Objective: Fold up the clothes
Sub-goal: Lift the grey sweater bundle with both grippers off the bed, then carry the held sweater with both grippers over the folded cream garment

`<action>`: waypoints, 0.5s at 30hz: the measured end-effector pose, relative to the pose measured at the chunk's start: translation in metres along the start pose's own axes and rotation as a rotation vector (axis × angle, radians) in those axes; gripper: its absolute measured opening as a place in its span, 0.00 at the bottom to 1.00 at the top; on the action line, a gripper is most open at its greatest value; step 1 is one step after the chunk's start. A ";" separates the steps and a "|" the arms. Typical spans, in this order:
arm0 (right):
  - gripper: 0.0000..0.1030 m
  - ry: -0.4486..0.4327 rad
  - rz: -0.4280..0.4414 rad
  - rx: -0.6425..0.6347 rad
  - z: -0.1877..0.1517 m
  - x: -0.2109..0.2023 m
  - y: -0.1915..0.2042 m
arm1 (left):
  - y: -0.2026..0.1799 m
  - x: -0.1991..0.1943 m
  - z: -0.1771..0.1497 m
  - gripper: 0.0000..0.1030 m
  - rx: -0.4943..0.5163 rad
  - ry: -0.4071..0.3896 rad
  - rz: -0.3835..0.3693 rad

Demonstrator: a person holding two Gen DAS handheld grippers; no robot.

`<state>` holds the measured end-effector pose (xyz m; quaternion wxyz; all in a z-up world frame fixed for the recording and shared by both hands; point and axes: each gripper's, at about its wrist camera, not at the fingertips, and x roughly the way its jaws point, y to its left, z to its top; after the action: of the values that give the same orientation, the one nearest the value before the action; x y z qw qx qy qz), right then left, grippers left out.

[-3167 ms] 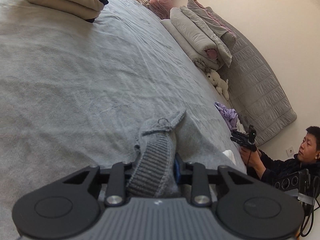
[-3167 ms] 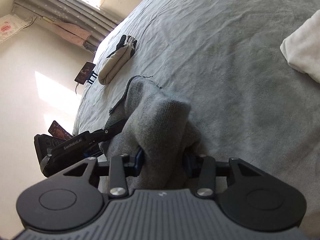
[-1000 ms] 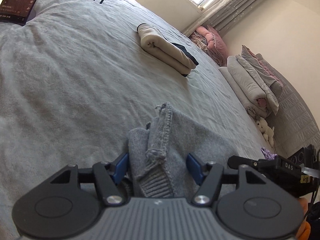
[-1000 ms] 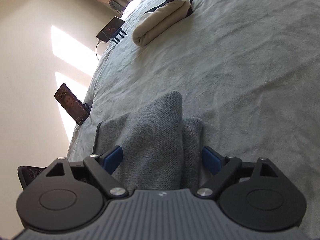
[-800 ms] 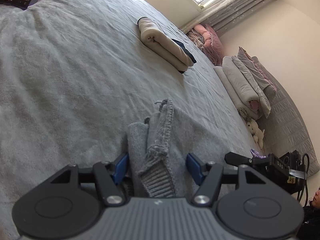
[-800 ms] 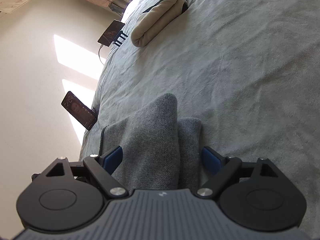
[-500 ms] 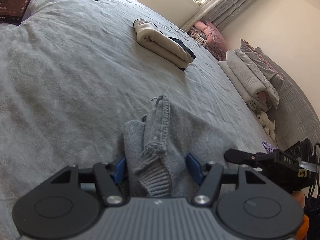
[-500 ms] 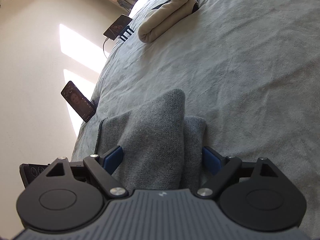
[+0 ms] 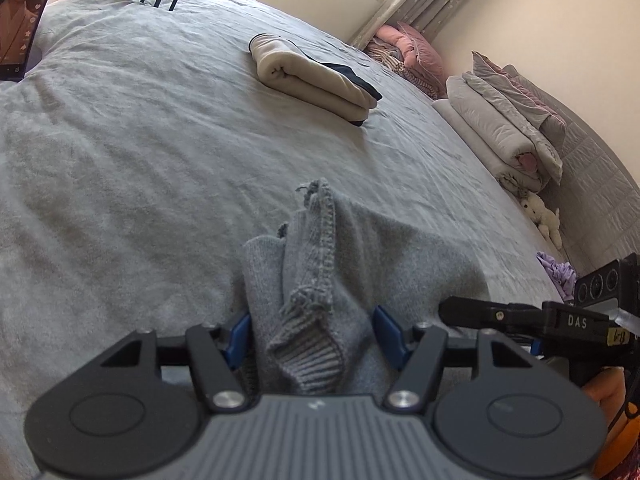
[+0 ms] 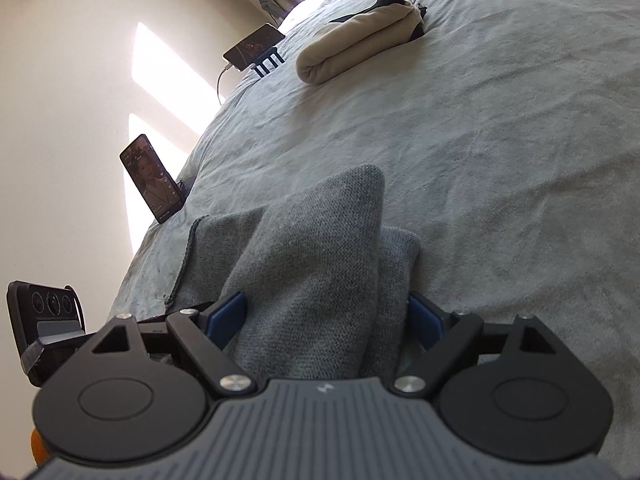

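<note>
A grey knit sweater (image 9: pixel 320 264) lies folded on the grey bed cover (image 9: pixel 120 160), its ribbed hem bunched toward the left wrist camera. My left gripper (image 9: pixel 312 334) stands open, and that bunched end sits loosely between its blue pads. In the right wrist view the other end of the sweater (image 10: pixel 320 264) rises in a soft peak. My right gripper (image 10: pixel 325 318) is open wide around it. The right gripper's finger (image 9: pixel 520 316) also shows at the right edge of the left wrist view.
A folded beige garment (image 9: pixel 312 80) with a dark one under it lies farther up the bed. A lit phone (image 10: pixel 154 178) leans at the bed's left edge. A second device on a stand (image 10: pixel 254 46) is beyond it. Folded quilts (image 9: pixel 504 128) and a plush toy (image 9: pixel 542 212) line the right side.
About three seconds ago both grippers were shut tight on the sweater; now both stand open and the sweater rests on the bed. Over the last second both views only rolled slightly.
</note>
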<state>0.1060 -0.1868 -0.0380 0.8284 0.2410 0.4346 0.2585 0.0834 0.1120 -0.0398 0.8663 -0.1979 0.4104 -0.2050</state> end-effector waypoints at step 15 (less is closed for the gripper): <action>0.65 -0.041 0.088 0.045 -0.020 -0.006 -0.005 | 0.026 0.005 -0.006 0.44 -0.137 0.086 -0.188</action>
<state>0.0872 -0.1904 -0.0480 0.8193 0.2837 0.4121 0.2800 0.0868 0.1304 -0.0593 0.8094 -0.2850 0.4397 -0.2650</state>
